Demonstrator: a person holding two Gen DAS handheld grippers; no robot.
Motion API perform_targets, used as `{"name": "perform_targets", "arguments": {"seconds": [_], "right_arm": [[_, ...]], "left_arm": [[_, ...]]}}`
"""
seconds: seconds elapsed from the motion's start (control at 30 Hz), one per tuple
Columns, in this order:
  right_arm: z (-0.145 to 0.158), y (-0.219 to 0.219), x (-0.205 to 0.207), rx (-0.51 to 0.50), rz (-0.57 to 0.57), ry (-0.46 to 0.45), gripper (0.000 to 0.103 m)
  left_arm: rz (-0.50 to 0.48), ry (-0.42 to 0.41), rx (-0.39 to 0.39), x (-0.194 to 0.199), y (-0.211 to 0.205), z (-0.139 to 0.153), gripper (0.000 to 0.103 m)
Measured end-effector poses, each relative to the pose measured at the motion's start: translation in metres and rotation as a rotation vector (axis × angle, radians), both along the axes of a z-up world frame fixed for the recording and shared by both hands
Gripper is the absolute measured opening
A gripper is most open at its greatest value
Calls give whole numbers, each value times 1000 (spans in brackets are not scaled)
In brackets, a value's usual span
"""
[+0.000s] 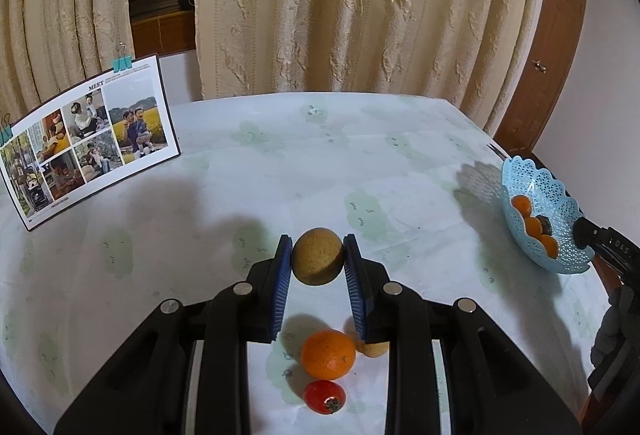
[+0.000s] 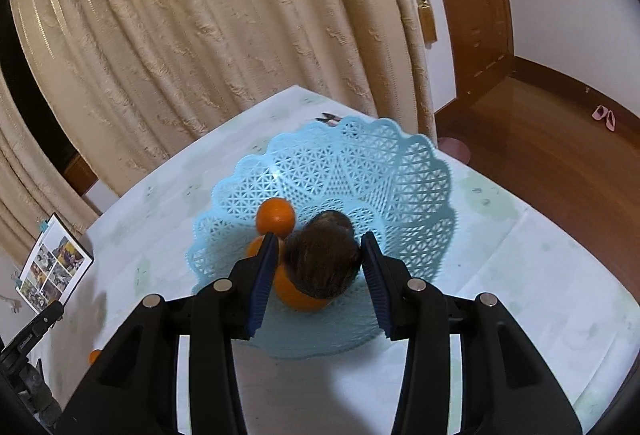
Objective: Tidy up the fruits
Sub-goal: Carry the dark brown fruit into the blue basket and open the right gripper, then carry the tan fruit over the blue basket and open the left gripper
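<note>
The left gripper [image 1: 317, 259] is clamping its blue fingers [image 1: 281, 285] on a tan round fruit [image 1: 317, 256], holding it above the tabletop [image 1: 280, 171]. Below it an orange [image 1: 328, 354], a small red tomato [image 1: 324, 397] and another tan fruit [image 1: 374, 348], partly hidden, are lying on the cloth. The right gripper [image 2: 320, 259] is hovering over the light-blue lattice basket [image 2: 384, 171], its fingers standing apart on either side of a brown fuzzy fruit [image 2: 324, 267]; whether they are touching it is hard to tell. That fruit is resting on the oranges [image 2: 275, 216] in the basket. A photo board [image 1: 88, 139] is leaning at the tabletop's far left.
</note>
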State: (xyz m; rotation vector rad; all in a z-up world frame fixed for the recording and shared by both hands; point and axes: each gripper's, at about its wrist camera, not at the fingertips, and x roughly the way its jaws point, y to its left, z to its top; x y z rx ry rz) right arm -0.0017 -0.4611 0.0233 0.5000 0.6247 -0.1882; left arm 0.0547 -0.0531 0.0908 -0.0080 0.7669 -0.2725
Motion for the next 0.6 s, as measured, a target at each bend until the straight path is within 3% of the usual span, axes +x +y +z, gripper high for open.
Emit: {"name": "perform_targets", "arguments": {"seconds": [0.17, 0.4, 0.47, 0.6], "right_arm": [[3, -6, -8, 16, -35, -32, 48], [1, -8, -27, -41, -112, -75, 48], [-1, -9, -33, -62, -141, -86, 57], [-8, -14, -47, -89, -214, -122, 58]], "left_arm": [[-11, -11, 2, -5, -5, 4, 26], [-43, -14, 3, -11, -20, 6, 26], [-54, -16, 8, -13, -27, 7, 26], [-88, -20, 17, -15, -46, 10, 26]]}}
